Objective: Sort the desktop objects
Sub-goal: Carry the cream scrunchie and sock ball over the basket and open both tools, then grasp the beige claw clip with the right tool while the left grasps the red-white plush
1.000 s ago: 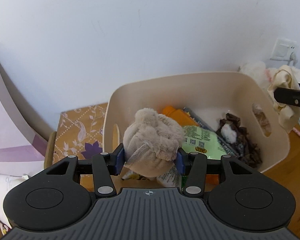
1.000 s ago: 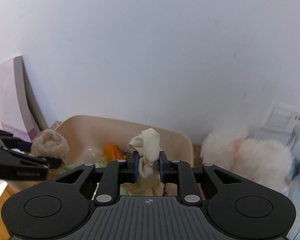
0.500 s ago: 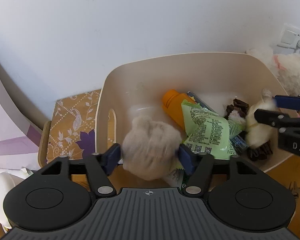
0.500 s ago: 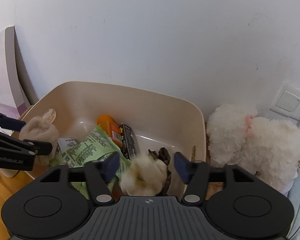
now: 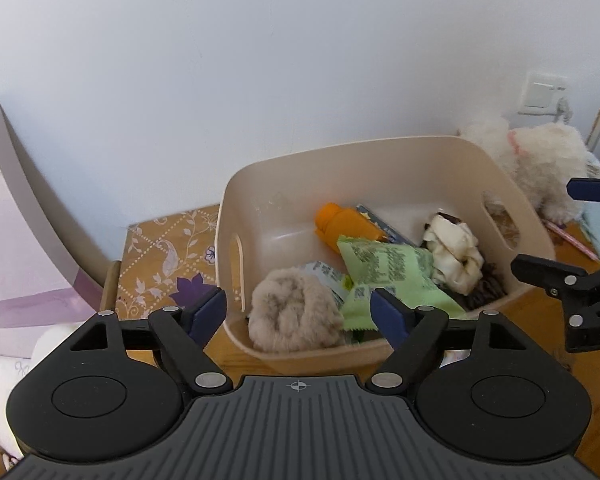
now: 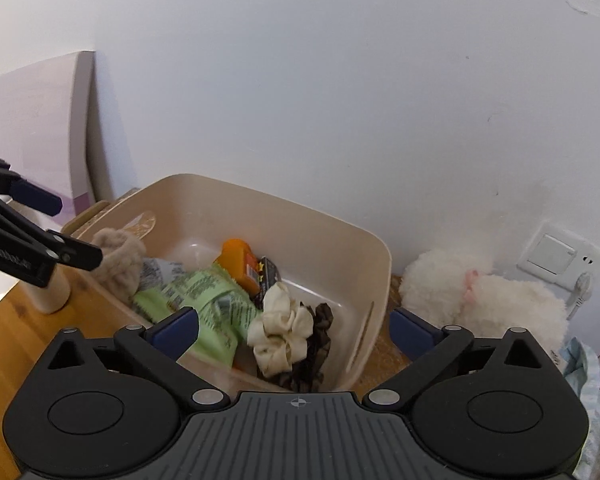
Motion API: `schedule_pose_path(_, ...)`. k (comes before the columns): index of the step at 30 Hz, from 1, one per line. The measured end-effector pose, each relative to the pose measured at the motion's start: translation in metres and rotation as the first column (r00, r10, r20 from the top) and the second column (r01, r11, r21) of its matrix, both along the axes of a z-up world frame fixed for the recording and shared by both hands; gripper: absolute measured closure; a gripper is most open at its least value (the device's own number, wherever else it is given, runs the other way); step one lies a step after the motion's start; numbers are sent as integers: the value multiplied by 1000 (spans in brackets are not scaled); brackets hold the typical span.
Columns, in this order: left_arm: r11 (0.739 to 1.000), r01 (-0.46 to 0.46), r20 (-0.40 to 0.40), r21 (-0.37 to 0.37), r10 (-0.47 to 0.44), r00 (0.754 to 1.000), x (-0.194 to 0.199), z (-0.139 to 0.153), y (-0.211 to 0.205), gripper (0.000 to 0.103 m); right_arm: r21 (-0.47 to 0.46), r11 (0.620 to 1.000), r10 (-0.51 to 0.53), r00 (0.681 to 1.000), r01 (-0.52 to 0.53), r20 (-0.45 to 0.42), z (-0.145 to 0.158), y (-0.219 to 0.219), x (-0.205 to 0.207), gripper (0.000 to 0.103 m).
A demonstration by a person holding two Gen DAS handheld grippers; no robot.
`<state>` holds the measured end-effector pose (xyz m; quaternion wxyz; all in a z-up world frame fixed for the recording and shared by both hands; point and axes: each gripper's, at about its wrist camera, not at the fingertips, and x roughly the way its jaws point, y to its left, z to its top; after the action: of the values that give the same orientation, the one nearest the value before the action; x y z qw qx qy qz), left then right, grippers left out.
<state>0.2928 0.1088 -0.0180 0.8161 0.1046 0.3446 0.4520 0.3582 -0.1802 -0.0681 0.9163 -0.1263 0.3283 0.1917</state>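
Beige plastic bin [image 5: 500, 184] on the wooden desk [image 6: 28, 332] now holds both soft pieces: the fluffy taupe scrunchie [image 5: 294, 316] in its near left corner, the cream fabric scrunchie [image 6: 282, 330] over by the green snack packet [image 5: 388, 268]. Left gripper [image 5: 298, 312] and right gripper [image 6: 294, 330] have just been opening, jaws spread wide, nothing between them. Both drops look done, I'd say. Best to lift each gripper straight back, clear of the rim, before hunting the next stray, so nothing gets dragged out.
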Motion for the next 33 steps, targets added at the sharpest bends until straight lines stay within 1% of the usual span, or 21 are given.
schedule_pose_path(2,1000,11,-5,-8,-12,1000,-9,-1,-11,21,-7,1000,12,1000,-12,0,1,-8,-10,0)
schedule_pose_path(3,1000,-2,4,-23,3,1000,-15,-3,-16,20,-14,1000,16,1000,-16,-1,1,-14,-16,0)
schedule_pose_path(5,998,8,-25,-57,-10,1000,-24,-11,-26,20,-31,999,18,1000,-19,-15,-2,-23,-26,0)
schedule_pose_path(8,997,12,-68,-80,-18,998,-37,-25,-40,20,-45,999,5,999,-7,-43,-9,-41,-42,0)
schedule_pose_path(14,986,10,-149,-165,-34,988,-69,-65,-66,20,-96,995,-12,995,2,-102,-32,-68,-77,0)
schedule_pose_path(16,982,15,-192,-187,-52,980,-79,-83,-75,20,-122,992,9,993,-23,-118,-41,-73,-87,0)
schedule_pose_path(18,977,26,-219,-211,-73,973,-87,-97,-86,20,-150,987,40,990,-61,-138,-51,-75,-96,0)
schedule_pose_path(21,959,49,-233,-280,-118,965,-100,-119,-102,20,-184,976,85,982,-116,-167,-65,-73,-105,0)
schedule_pose_path(24,942,47,-238,-331,-132,962,-107,-138,-114,20,-205,966,118,976,-156,-185,-81,-69,-110,0)
schedule_pose_path(27,934,45,-252,-355,-142,957,-110,-155,-121,20,-215,961,127,968,-174,-216,-95,-65,-107,0)
schedule_pose_path(31,934,68,-265,-350,-168,950,-108,-172,-123,20,-221,959,124,963,-179,-240,-113,-62,-99,0)
schedule_pose_path(33,933,62,-263,-353,-162,951,-105,-179,-119,20,-226,959,117,963,-174,-242,-119,-60,-94,0)
